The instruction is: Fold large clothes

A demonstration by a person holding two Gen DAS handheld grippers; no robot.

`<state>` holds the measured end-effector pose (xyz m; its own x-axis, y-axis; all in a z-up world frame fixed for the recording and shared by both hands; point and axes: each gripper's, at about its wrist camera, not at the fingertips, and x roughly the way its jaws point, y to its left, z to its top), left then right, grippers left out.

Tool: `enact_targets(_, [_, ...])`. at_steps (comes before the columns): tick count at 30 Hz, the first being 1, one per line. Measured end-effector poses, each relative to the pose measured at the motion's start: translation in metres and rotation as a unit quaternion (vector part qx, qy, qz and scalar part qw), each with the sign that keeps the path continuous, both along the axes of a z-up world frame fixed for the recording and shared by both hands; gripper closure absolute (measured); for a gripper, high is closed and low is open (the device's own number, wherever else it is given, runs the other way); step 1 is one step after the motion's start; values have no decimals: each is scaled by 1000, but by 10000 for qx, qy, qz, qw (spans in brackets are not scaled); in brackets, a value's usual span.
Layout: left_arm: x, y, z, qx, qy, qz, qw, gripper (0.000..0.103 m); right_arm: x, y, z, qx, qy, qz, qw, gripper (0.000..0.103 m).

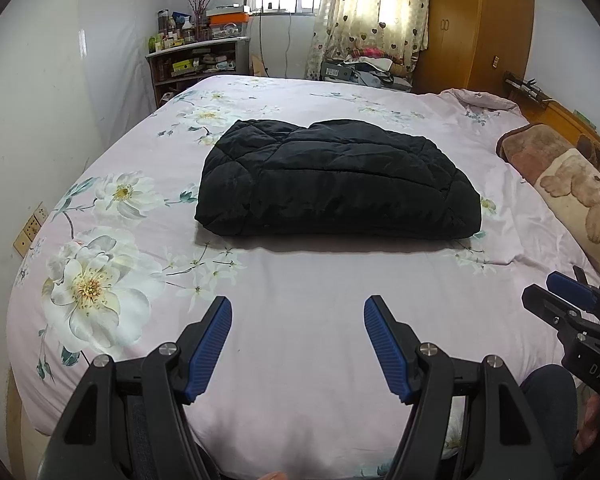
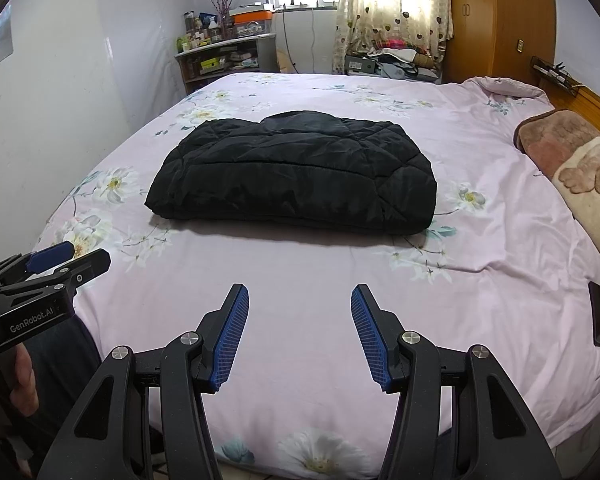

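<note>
Since the black quilted coat (image 1: 336, 180) already lies folded into a compact, puffy bundle mid-bed on the floral sheet (image 1: 300, 280), I hold both tools back at six o'clock, well apart from it. My left gripper (image 1: 298, 308) has its fingers spread, empty; my right gripper (image 2: 300, 296) likewise. From either, the coat sits at twelve o'clock, its edges roughly squared.

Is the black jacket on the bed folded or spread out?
Folded. The black jacket lies as a compact, thick rectangular bundle with layered edges, no sleeves showing.
</note>
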<state>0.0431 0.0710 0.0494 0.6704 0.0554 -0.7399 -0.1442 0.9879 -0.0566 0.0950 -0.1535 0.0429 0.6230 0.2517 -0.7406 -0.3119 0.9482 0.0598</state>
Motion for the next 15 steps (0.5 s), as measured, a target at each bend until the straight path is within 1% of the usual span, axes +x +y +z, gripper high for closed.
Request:
enact_targets(7, [-1, -1, -1, 46, 8, 50, 10000, 32, 0, -2, -1, -10, -11, 28, 10000, 49])
enact_targets(12, [-1, -1, -3, -10, 34, 38, 10000, 32, 0, -3, -1, -11, 2, 24, 10000, 49])
enact_targets(15, [-1, -2, -3, 40, 47, 43, 10000, 32, 0, -3, -2, -15, 4, 26, 10000, 49])
